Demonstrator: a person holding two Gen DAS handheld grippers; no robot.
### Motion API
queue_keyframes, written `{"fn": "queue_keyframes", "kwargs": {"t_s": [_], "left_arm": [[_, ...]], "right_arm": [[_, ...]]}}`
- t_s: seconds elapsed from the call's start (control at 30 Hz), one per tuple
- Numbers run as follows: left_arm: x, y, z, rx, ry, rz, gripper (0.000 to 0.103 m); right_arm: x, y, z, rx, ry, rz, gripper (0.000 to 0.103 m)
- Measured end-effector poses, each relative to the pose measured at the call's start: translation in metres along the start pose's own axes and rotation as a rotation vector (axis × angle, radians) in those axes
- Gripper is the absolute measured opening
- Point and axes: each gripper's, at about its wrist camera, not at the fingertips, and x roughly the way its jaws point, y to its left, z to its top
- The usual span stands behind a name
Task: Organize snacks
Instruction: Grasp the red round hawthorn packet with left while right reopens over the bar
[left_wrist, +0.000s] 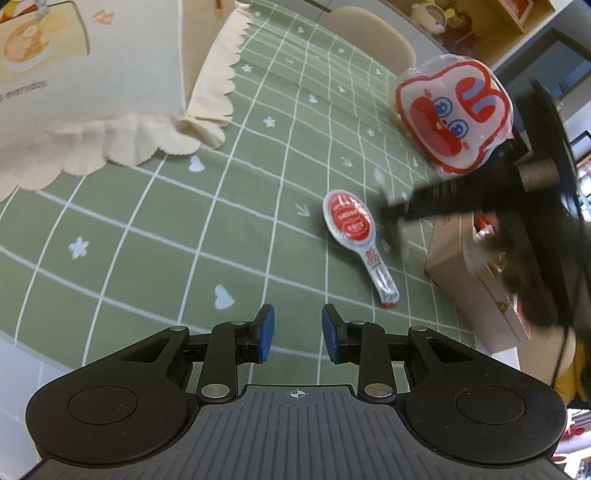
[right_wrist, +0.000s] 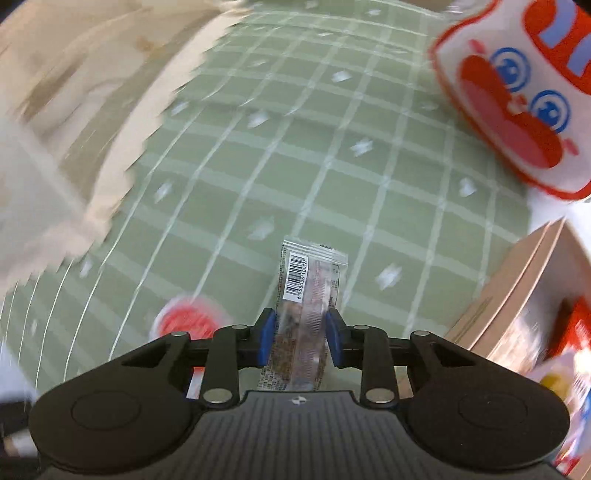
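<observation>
The snack bar (right_wrist: 308, 295) in its shiny see-through wrapper sits between the blue pads (right_wrist: 266, 339) of the right gripper (right_wrist: 298, 341), and the jaws are squeezed on it. It sticks out over the green table (right_wrist: 258, 177), with a white barcode label near its top end. Only the right wrist view shows this bar.

The left wrist view shows things more sharply. The left gripper (left_wrist: 297, 334) has its jaws apart with nothing between them. Ahead of it lies a spoon-shaped snack pack (left_wrist: 356, 236), flat on the table (left_wrist: 147, 229), white with a round red label. In the right wrist view that pack is just a blurry red blob (right_wrist: 188, 319).

To the right stands a tan cardboard box (left_wrist: 476, 280) with red packs inside. The right gripper (left_wrist: 443, 203) shows above it as a dark blur. A puffy plastic bag (left_wrist: 456, 114) with a red cartoon face sits farther back. The tablecloth has white squares, hearts and flowers. A cream cloth (left_wrist: 122, 144) with a wavy edge lies at the left.
</observation>
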Motion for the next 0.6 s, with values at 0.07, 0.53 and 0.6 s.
{"fn": "queue_keyframes", "kwargs": {"t_s": [0.07, 0.53, 0.6], "left_arm": [[0.003, -0.003, 0.004, 0.008, -0.002, -0.007, 0.032], [0.048, -0.024, 0.054, 0.067, -0.061, 0.043, 0.032], [0.057, -0.035, 0.061, 0.112, -0.072, 0.036, 0.032]], "right_arm": [[-0.002, 0.011, -0.018, -0.005, 0.000, 0.026, 0.029], [-0.039, 0.013, -0.145, 0.115, -0.212, -0.092, 0.064], [-0.035, 0.011, -0.160, 0.141, -0.208, -0.104, 0.064]]}}
